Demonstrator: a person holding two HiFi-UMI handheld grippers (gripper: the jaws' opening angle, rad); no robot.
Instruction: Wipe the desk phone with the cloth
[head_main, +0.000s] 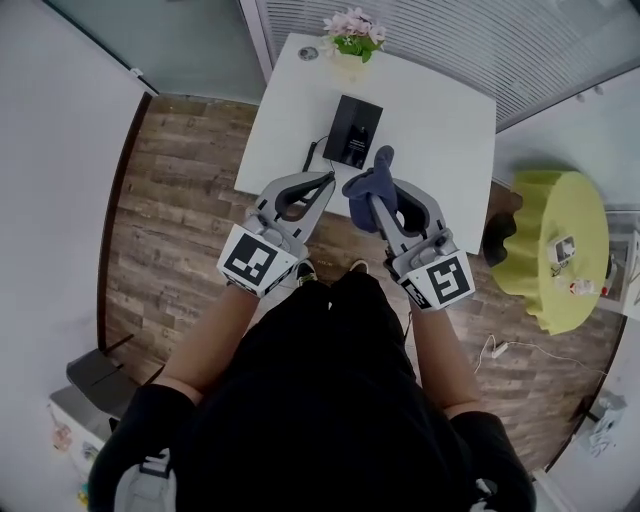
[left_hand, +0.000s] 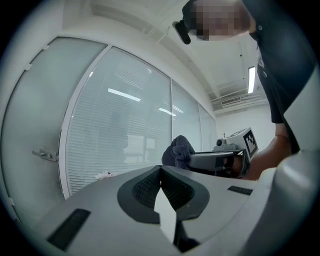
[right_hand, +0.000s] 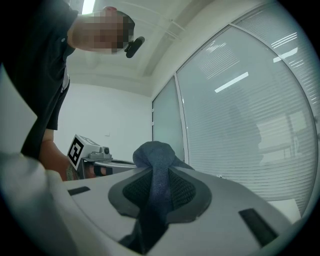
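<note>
Cloth gripped, phone ahead.
The right gripper (head_main: 386, 196) clamps the cloth (head_main: 368, 186); the left gripper (head_main: 322, 182) beside it has its jaws together, empty. The phone (head_main: 352, 131) lies on the table (head_main: 440, 110), just beyond both.

Office: glass partitions (head_main: 450, 40), desk phone (head_main: 352, 131).

Bare white desk (head_main: 440, 120) around phone (head_main: 352, 130); flowerpot (head_main: 352, 50) behind.
</note>
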